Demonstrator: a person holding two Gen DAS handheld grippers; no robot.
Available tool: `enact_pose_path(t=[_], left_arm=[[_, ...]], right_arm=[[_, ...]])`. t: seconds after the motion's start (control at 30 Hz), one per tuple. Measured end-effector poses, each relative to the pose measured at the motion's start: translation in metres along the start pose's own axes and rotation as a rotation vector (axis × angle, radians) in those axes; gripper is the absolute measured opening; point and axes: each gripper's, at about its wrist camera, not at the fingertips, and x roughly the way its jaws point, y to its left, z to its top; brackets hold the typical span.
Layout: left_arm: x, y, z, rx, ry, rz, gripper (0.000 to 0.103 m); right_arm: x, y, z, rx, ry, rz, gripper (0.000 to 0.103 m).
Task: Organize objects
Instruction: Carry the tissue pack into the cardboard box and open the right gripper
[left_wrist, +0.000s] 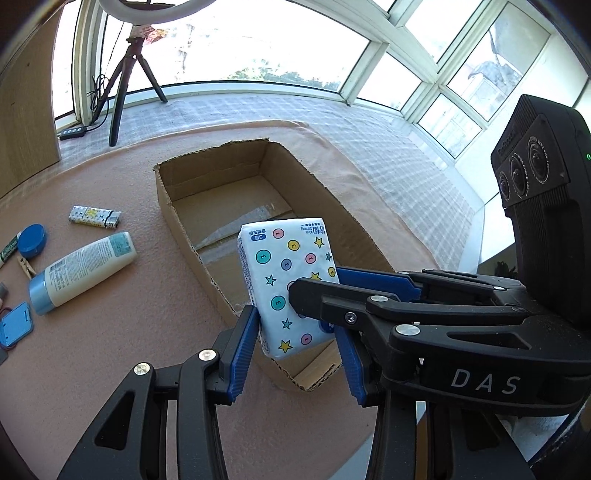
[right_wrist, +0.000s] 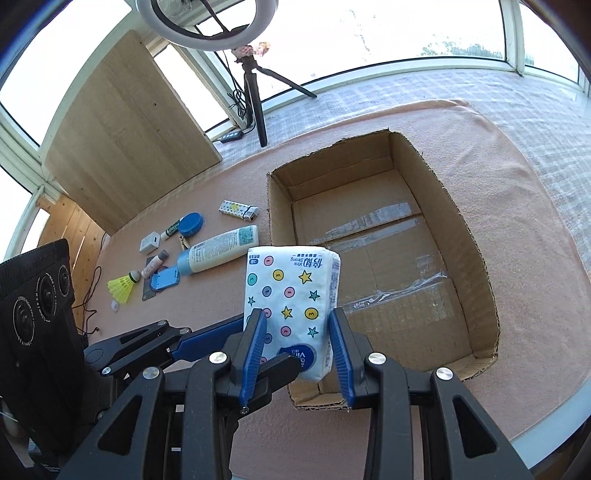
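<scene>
A white tissue pack printed with coloured dots and stars hangs above the near end of an open cardboard box. Both grippers are shut on it. My left gripper clamps its lower part from the sides with blue pads. My right gripper reaches in from the right in the left wrist view, with one finger in front of the pack and one behind. The box holds nothing; only tape strips show on its floor.
Left of the box, on the pink cloth, lie a lotion bottle, a lighter, a blue round tin, a blue card holder and a yellow shuttlecock. A ring-light tripod and a wooden board stand behind.
</scene>
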Motion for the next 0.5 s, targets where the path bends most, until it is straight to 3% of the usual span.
enact_pose_path(t=[0.13,0.17,0.2,0.27,0.33,0.5], left_arm=[[0.006,-0.002,0.003,0.006,0.008,-0.001,0.046],[0.008,-0.002,0.004,0.008,0.012,0.006,0.052],[0.01,-0.001,0.004,0.007,0.017,0.017,0.067],[0.009,0.003,0.004,0.001,0.008,0.035,0.075],[0.008,0.007,0.004,-0.001,0.007,0.041,0.075],[0.006,0.018,0.004,-0.015,0.01,0.05,0.075]], right_arm=[[0.002,-0.005,0.002,0.006,0.0,-0.006,0.032],[0.001,-0.007,0.001,0.002,-0.005,-0.01,0.033],[0.0,-0.007,0.002,-0.004,-0.017,-0.022,0.034],[-0.002,-0.005,0.003,-0.02,-0.03,-0.071,0.053],[-0.006,-0.004,0.004,-0.03,-0.058,-0.09,0.058],[-0.006,-0.005,0.007,-0.017,-0.06,-0.079,0.058]])
